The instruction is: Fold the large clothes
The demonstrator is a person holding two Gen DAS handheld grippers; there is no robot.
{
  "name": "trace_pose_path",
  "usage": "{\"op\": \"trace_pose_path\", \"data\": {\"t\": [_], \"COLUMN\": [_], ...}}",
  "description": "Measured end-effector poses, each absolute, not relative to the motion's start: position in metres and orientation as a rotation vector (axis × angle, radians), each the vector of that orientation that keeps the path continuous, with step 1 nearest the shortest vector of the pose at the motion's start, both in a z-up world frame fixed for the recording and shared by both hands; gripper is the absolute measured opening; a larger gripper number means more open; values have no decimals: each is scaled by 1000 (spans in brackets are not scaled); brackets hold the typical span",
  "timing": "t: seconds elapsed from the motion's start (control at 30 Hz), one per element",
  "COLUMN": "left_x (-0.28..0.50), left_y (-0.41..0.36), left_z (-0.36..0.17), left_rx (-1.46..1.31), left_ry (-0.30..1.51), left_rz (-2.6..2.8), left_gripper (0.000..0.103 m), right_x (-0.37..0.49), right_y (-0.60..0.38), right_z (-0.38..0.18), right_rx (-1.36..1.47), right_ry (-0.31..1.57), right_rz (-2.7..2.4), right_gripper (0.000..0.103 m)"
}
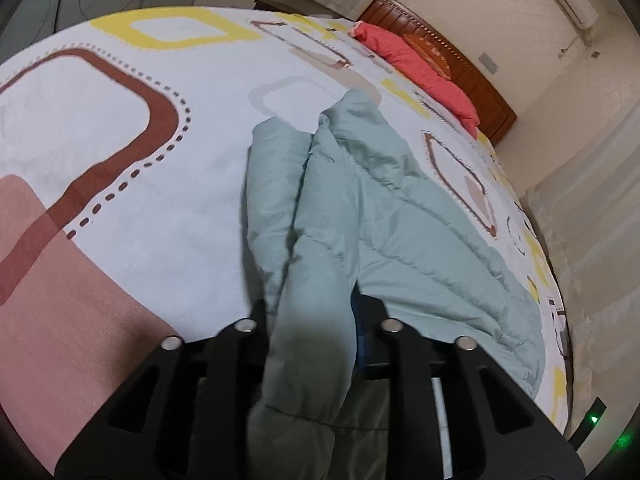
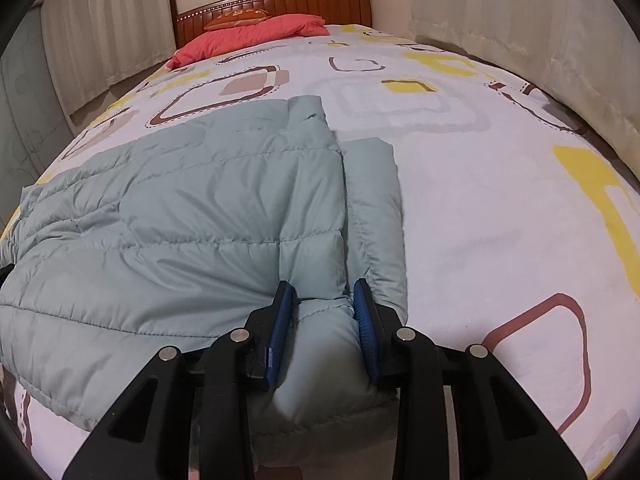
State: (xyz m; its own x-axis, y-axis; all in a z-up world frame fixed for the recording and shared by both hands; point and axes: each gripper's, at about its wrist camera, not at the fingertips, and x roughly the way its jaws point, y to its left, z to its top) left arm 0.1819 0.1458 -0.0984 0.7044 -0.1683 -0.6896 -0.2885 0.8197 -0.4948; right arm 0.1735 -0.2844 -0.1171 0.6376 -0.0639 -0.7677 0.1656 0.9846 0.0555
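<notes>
Right gripper [image 2: 326, 312] has its blue pads [image 2: 280, 320] either side of a bunched hem of the pale green quilted jacket [image 2: 192, 216] — grasping it, fabric bulging between the jaws. Left gripper [image 1: 312, 328] clamps a lifted fold of the same jacket; its pads are mostly hidden by cloth. The jacket lies on the patterned bedsheet [image 2: 480, 220], spread toward the sheet's near edge, well away from the red pillow [image 2: 248, 34] at the headboard end. Likely mid-fold: next move probably calls for carrying both held edges across together, keeping them level so the padding doesn't slip.
</notes>
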Motion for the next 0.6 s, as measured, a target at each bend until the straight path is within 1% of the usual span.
{"op": "trace_pose_path", "data": {"t": [0.07, 0.17, 0.33, 0.6], "left_x": [179, 175, 171, 174], "left_y": [141, 135, 109, 46], "left_z": [-89, -75, -44, -25], "left_rx": [-620, -625, -610, -522], "left_ry": [783, 752, 704, 714], "left_rz": [61, 39, -37, -123], "left_gripper": [15, 13, 13, 13], "right_x": [173, 173, 171, 168], "right_y": [-284, -285, -281, -283], "right_z": [-118, -118, -119, -119], "right_rx": [119, 118, 109, 120], "right_ry": [869, 865, 859, 853], "right_rz": [-136, -138, -144, -142], "right_gripper": [33, 33, 33, 33]}}
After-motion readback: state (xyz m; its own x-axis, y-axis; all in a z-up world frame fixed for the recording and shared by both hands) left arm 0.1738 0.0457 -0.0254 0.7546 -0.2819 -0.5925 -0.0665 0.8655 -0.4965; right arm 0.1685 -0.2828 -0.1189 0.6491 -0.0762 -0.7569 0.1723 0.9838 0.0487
